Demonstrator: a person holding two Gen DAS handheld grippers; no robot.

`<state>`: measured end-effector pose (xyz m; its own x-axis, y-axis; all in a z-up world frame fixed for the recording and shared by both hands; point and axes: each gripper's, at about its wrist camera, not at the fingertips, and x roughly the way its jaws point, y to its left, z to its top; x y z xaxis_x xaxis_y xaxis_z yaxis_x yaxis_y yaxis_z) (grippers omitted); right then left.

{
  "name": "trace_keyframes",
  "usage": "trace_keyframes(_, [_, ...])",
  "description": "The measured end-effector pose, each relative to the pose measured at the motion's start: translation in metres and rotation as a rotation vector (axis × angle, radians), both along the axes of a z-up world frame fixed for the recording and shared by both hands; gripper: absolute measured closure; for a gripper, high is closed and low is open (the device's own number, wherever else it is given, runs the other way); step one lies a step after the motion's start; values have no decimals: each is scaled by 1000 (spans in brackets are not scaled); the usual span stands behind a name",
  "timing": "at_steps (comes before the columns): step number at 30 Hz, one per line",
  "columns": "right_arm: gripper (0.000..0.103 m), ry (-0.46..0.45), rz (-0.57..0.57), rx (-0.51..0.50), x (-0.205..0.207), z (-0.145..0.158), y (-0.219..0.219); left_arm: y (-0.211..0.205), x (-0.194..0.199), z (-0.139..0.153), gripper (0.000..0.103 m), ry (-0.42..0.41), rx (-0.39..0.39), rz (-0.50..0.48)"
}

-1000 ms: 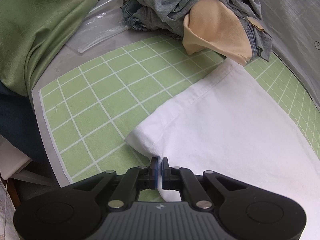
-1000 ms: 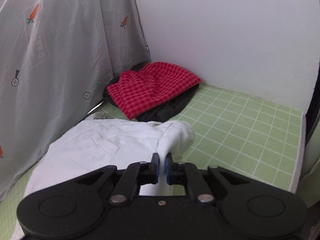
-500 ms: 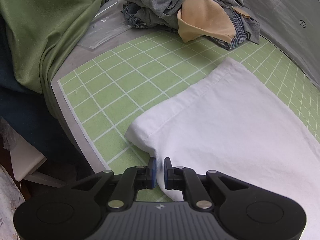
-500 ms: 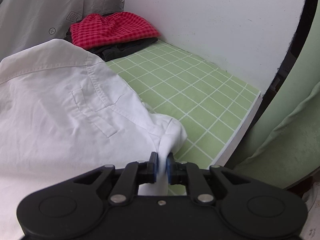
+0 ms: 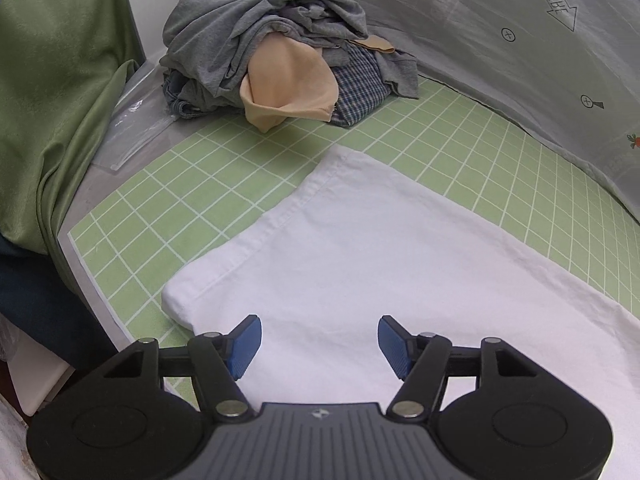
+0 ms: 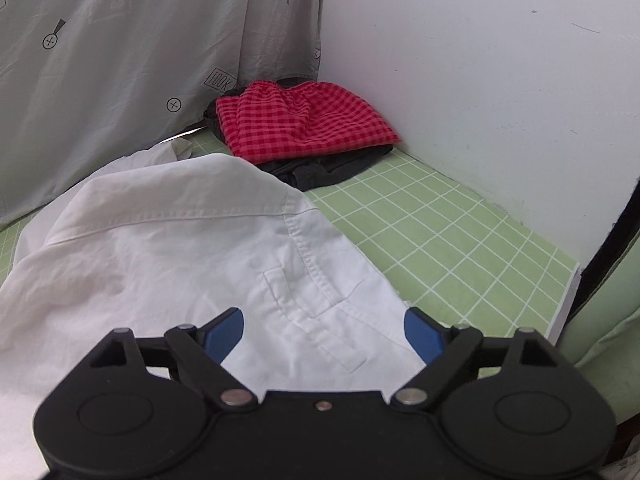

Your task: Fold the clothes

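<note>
1. Unfolded pile (image 5: 280,68): grey, peach and checked garments, far left on the green grid surface (image 5: 180,200).
2. Left hand-held gripper (image 5: 319,342): jaws wide, empty, over the hem end of the white shirt (image 5: 360,260).
3. White shirt: spread flat mid-surface. Advice: pinch both edges level before folding.
4. Right hand-held gripper (image 6: 322,330): wide, empty, above the sleeve.
5. Red checked item (image 6: 300,120): folded, far right corner.
</note>
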<state>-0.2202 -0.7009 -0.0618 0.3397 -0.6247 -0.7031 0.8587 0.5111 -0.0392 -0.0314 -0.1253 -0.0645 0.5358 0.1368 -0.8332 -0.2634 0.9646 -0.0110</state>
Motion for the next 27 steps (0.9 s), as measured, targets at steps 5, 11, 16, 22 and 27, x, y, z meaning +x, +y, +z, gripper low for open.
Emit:
trace_keyframes(5, [13,32,8,52,27,-13,2,-15,26,0,36,3,2,-31])
trace_keyframes(11, [10,57,-25,103,48,-32,-6,-56,73,2,35,-5,-14,-125])
trace_keyframes(16, [3,62,-72,149,55,-55,-15,-115,131,-1,33,3,-37,-248])
trace_keyframes(22, [0,-13,-130,165,51,-65,-27,-220,191,-12,33,34,-21,-464])
trace_keyframes(27, [0,-27,-196,110,52,-46,-36,-295,219,-16,28,16,-46,-635])
